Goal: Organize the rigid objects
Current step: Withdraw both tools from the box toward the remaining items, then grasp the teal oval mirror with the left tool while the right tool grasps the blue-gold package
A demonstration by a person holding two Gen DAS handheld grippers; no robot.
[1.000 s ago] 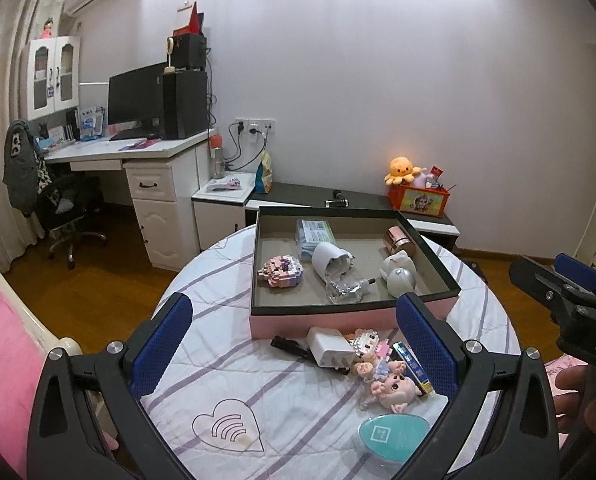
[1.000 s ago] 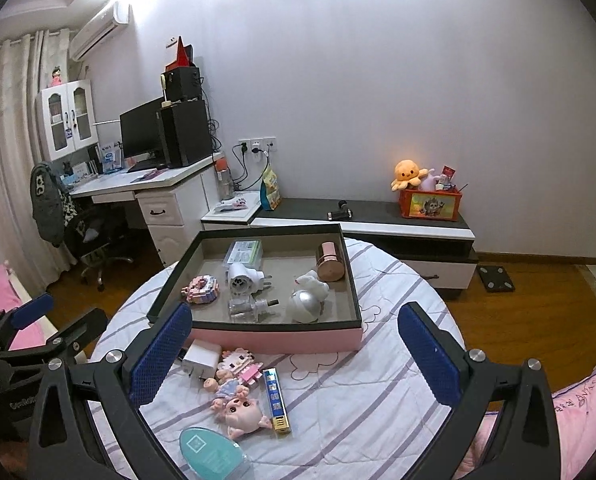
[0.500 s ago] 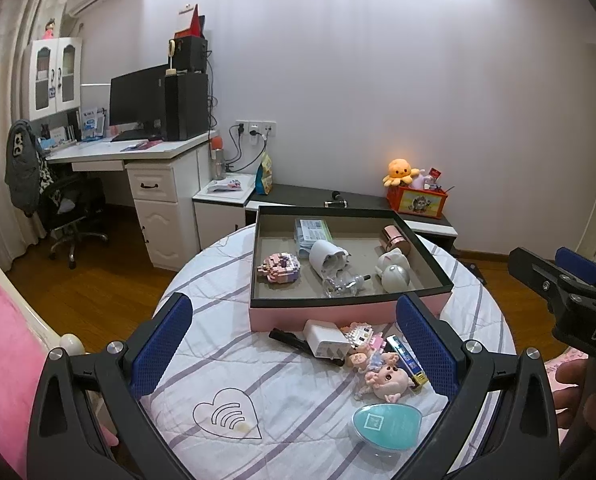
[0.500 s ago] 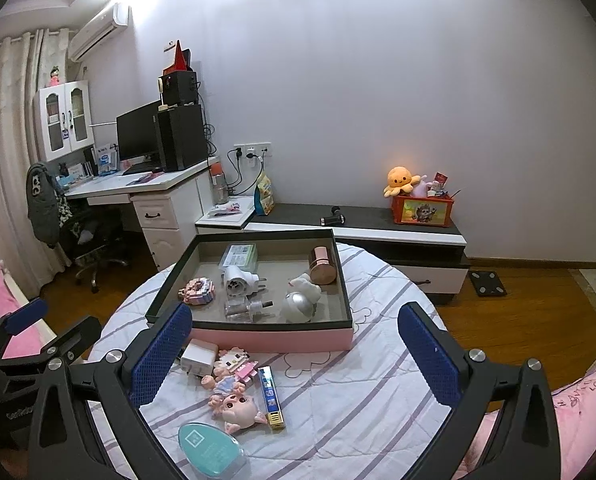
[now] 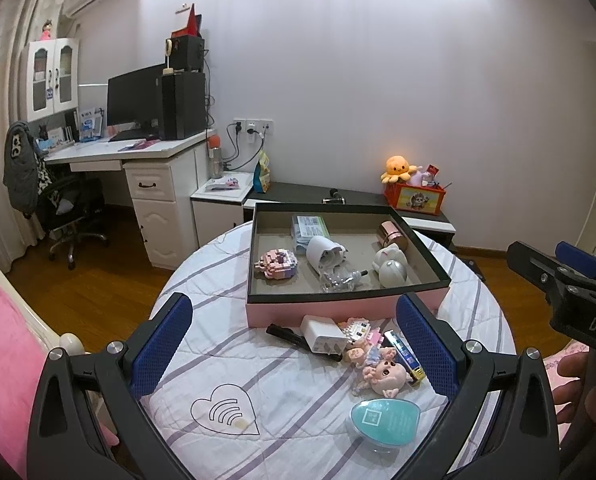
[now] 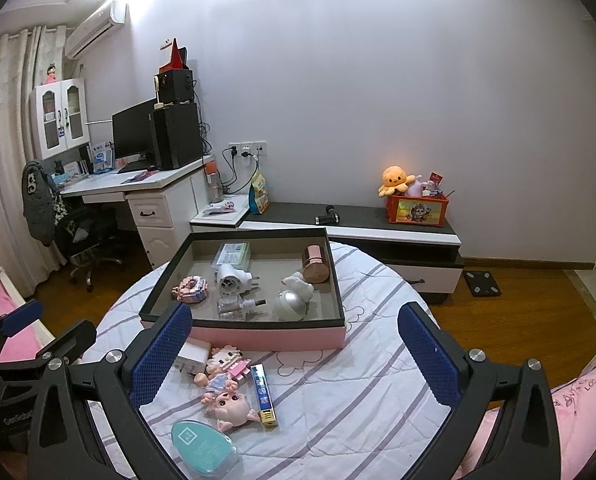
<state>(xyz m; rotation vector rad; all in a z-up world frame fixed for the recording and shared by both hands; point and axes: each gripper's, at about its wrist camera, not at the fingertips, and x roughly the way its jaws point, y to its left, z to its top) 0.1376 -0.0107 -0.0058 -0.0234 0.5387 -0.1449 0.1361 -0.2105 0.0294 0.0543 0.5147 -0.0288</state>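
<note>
Several small rigid things lie loose on the round counter (image 5: 225,364) just in front of a pink tray (image 5: 338,310): a white charger block (image 5: 322,334), a black pen-like stick (image 5: 285,334) partly under it, a block-built pink figure (image 6: 229,358), a big-headed pink doll (image 6: 231,402) lying on its back with head toward the cameras, a narrow blue-and-gold box (image 6: 262,394) whose long axis runs away from the cameras toward the tray, and a teal egg-shaped case (image 5: 384,420) with a square white mark, its printing too small to read. Inside the tray lie a pink brick toy (image 5: 277,264), a white plug adapter (image 6: 231,276) on its side with prongs pointing right, a clear bottle (image 6: 235,306), a silver ball (image 6: 291,304), a white figurine (image 6: 300,282), a rose-gold jar (image 6: 317,264) and a labelled packet (image 6: 233,254) at the far wall. Both tools hover near the counter's near edge, touching nothing: the left gripper (image 5: 293,350) and right gripper (image 6: 293,354) each have jaws spread wide. Letters "DAS" show on the right tool's body in the left view.
</note>
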